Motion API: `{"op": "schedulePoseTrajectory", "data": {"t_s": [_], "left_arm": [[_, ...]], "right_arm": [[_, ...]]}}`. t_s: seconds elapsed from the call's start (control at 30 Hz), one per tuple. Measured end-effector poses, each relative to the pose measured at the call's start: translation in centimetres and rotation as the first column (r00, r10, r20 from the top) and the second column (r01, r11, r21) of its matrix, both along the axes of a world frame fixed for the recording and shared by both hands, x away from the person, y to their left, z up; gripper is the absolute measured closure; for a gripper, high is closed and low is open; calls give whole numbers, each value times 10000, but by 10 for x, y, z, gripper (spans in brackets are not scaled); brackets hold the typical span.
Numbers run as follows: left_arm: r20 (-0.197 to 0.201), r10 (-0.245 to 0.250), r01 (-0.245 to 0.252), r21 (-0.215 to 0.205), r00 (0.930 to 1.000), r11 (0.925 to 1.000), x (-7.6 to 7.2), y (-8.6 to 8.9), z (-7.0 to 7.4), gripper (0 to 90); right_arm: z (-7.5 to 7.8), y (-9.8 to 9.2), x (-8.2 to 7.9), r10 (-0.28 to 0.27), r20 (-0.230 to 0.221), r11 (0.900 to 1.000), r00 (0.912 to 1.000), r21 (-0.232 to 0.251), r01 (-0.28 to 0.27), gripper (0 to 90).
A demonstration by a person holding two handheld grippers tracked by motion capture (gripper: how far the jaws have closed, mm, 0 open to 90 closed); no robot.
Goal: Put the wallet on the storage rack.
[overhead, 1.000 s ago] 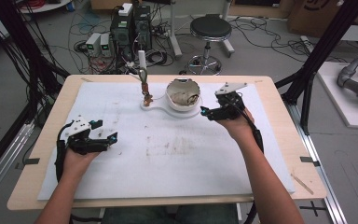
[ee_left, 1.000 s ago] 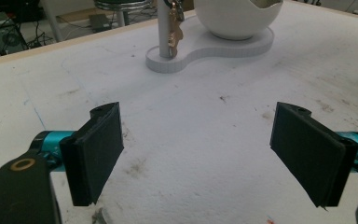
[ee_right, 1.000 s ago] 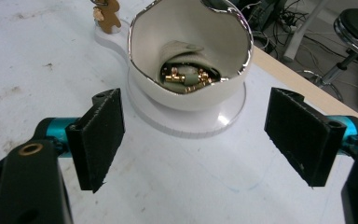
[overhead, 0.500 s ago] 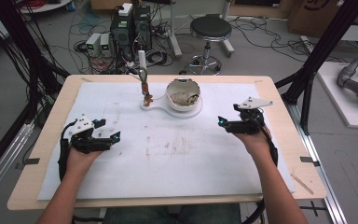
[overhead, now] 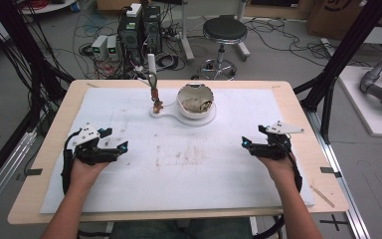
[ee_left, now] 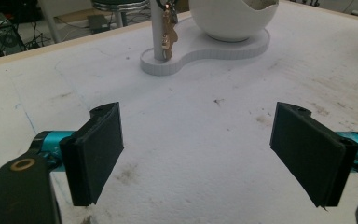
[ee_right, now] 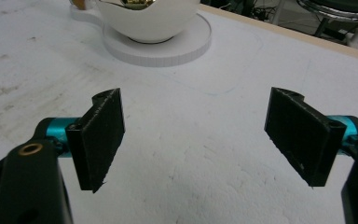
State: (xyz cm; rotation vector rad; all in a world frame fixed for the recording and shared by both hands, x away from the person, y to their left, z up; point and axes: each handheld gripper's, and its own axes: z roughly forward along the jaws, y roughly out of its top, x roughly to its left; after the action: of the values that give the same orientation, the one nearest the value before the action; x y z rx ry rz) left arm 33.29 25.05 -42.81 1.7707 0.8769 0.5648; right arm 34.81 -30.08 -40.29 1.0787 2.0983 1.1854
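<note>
A white bowl (overhead: 195,100) with something gold-brown inside sits on a white flat stand (overhead: 194,118) at the back middle of the table. A short post (overhead: 152,79) on the stand's left end carries a hanging brass-coloured key (overhead: 155,99). My left gripper (overhead: 121,148) rests at the left of the white mat, open and empty. My right gripper (overhead: 245,144) rests at the right of the mat, open and empty, well clear of the bowl. In the left gripper view the post (ee_left: 157,28), key (ee_left: 168,32) and bowl (ee_left: 233,16) lie ahead. The right gripper view shows the bowl (ee_right: 147,18) far ahead.
A stained white mat (overhead: 179,164) covers the wooden table (overhead: 45,149). Behind the table stand a stool (overhead: 224,35), computer boxes (overhead: 139,25) and loose cables. Black frame posts rise at both sides.
My right gripper has drawn back from beside the bowl, moving right and toward the table's front. The left gripper has hardly moved.
</note>
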Motion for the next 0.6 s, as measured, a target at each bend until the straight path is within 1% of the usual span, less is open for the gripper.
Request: {"op": "schedulePoseTrajectory", "data": {"t_s": [0.13,0.2,0.27,0.47,0.6], "left_arm": [[-5,-73,73,28,10000,10000,0,-2,-1,170],[-1,-117,117,80,9999,9999,1,-2,-1,170],[1,-118,118,61,9999,9999,1,-2,-1,170],[-47,-181,182,168,9998,9997,1,-2,-2,170],[-37,-281,281,139,9996,9995,0,-4,-3,170]], "right_arm": [[-2,-4,-3,-58,-71,10000,10000,9,58,203],[-2,-8,-5,-160,112,9998,9998,85,159,204],[-3,-9,-6,-171,119,9998,9998,79,170,203],[-10,-11,-1,-244,-114,9997,9996,-71,243,204],[-11,-12,-1,-274,-128,9996,9995,-92,273,203]]}}
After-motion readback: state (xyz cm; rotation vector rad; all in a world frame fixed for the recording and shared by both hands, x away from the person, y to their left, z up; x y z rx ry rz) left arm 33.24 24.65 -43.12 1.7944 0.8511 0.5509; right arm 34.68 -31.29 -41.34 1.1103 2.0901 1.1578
